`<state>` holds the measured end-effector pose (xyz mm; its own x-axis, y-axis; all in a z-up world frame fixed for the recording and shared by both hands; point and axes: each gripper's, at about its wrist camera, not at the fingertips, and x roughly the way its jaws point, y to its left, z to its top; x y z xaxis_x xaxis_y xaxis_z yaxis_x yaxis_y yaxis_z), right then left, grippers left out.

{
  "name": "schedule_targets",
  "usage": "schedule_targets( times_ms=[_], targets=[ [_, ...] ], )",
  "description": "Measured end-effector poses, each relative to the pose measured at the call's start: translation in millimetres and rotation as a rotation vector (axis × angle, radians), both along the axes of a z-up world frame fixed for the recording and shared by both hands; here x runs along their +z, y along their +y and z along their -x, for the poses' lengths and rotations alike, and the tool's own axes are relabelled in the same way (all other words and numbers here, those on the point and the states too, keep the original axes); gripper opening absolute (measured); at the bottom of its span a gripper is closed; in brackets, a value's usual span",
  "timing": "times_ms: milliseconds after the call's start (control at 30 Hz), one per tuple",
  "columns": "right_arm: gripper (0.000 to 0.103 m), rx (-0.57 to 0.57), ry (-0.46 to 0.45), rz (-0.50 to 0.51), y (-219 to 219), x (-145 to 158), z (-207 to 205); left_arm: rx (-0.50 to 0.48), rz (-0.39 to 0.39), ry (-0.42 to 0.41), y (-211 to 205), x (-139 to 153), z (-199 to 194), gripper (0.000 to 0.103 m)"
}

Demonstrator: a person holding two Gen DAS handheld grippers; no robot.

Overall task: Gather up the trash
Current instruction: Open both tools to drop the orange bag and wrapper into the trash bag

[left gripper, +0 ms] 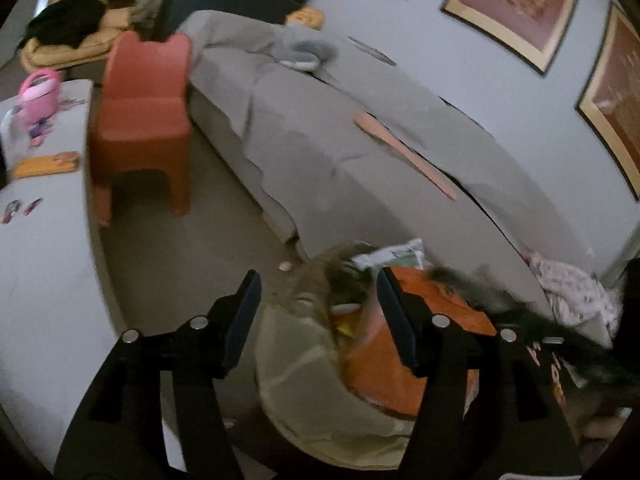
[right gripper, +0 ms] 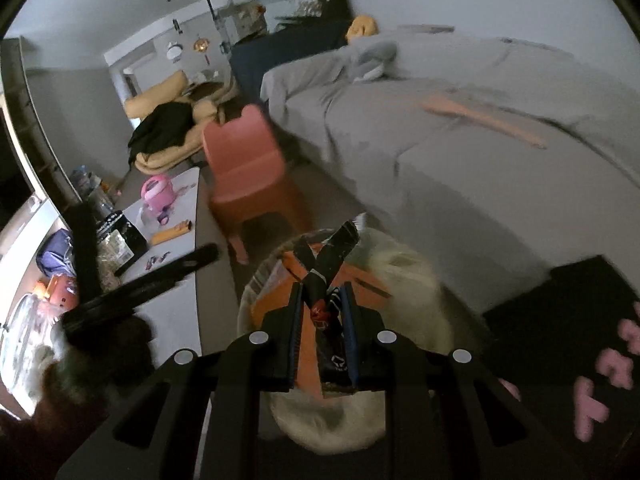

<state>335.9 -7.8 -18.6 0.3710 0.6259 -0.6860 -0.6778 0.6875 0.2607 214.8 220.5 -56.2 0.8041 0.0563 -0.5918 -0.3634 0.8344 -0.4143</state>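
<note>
1. Right wrist view: right gripper (right gripper: 320,308) pinches a dark wrapper (right gripper: 332,256) above the bin (right gripper: 404,264).
2. Left gripper (left gripper: 318,312) hangs spread, empty, over it.
3. Next, probably: release the wrapper inside.

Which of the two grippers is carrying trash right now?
The right gripper: its jaws pinch a dark crumpled wrapper above the trash bag. The left gripper stands open, empty.
</note>
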Motion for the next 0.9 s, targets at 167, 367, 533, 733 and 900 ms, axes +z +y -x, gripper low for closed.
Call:
schedule_targets(
  times_ms=[167, 367, 533, 733, 900],
  targets=[
    [0.019, 0.016, 0.048, 0.186, 54.3, -57.9, -30.9, 0.020, 0.024, -0.028, 10.6, -0.5, 22.4, 0.057],
    [0.019, 0.059, 0.088, 0.288, 74.5, -91.9, -34.9, 0.020, 0.064, -0.028, 21.7, -9.2, 22.9, 0.057],
    [0.019, 0.090, 0.140, 0.323, 81.4, -104.9, -37.2, 0.018, 0.087, -0.018, 22.1, -14.5, 20.4, 0.057],
    [0.020, 0.148, 0.137, 0.363, 84.5, -110.8, -19.9, 0.020, 0.088, -0.025, 22.6, -8.1, 28.5, 0.057],
    [0.053, 0.165, 0.072, 0.272, 69.7, -88.1, -4.6, 0.037, 0.062, -0.058, 22.9, 6.8, 41.4, 0.059]
  ],
)
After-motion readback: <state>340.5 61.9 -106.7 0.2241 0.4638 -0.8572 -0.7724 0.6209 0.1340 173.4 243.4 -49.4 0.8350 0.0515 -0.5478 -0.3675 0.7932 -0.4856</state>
